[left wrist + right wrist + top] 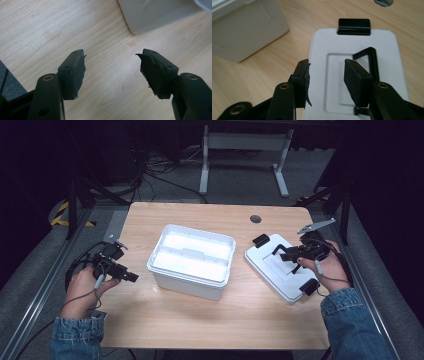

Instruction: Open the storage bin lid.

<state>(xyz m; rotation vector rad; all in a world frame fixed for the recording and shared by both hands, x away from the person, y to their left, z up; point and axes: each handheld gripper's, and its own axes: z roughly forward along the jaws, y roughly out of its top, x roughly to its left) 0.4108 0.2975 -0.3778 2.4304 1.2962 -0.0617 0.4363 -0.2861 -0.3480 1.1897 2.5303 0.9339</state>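
— Gripper check first: where do they stand?

— Right gripper [286, 256] hovers over the white lid [285, 270], jaws spread with nothing between them. In the right gripper view the black handle [369, 62] on the lid lies just ahead of them, one jaw partly covering it. Left gripper [131, 277] is low near the surface's [200, 320] left edge, also spread and empty, pointing toward the open white storage box [192, 261].

— And where are the box and lid?

— The box sits at the middle of the wooden surface, open, a moulded divider across its inside. The lid lies flat to its right, apart from it, with a black latch [260, 240] at its far end and another latch [310, 286] at the near end.

— How would it handle?

— My guess is thin rigid plastic, light, with a smooth and rather slippery top. Flat against the surface, its edges offer little to pinch. The handle looks like the best hold, provided it stands clear enough for a jaw to pass under, and I cannot tell that. Held there, the lid may swing.

— Any brand or writing?

— None that I can read on box, lid or latches.
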